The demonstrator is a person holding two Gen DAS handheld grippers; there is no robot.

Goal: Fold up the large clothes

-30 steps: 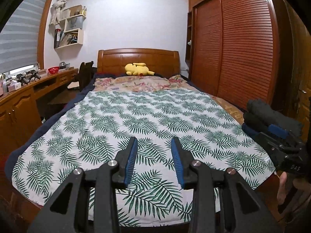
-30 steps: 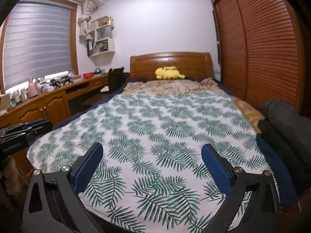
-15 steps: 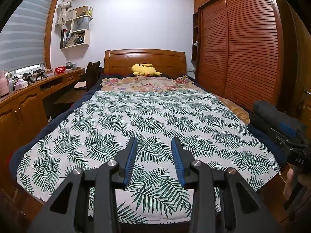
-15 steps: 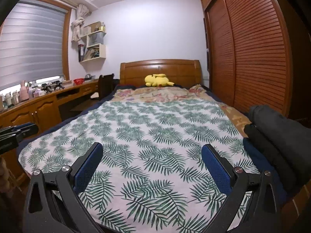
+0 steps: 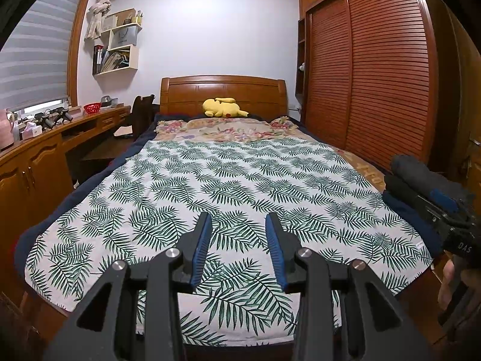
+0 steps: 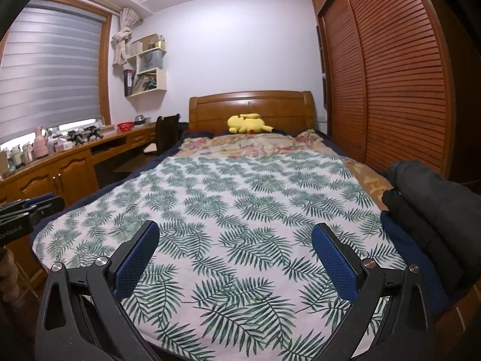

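So the clothes to fold are that dark stack [image 6: 427, 207] sitting at the right edge of the bed, near the foot end. Looks like a grey roll on top, something black under it, and a navy piece at the bottom, though I can't tell exactly what garments they are. Nothing is laid out for folding yet.

The right gripper [image 6: 236, 258] hangs over the foot of the bed with its blue pads spread wide, holding nothing. The left gripper [image 5: 237, 245] is only partly open, pads fairly close together, also empty, pointing up the middle of the leaf-print sheet [image 5: 228, 180].

What I'd worry about: the stack sits right on the mattress edge, so a grab at just the top roll could drag the others off toward the floor. Also, the jaws could pinch the sheet along with a garment, bunching up the surface. Yellow plush [image 5: 224, 107] by the headboard [image 5: 222, 90] is well out of the way.
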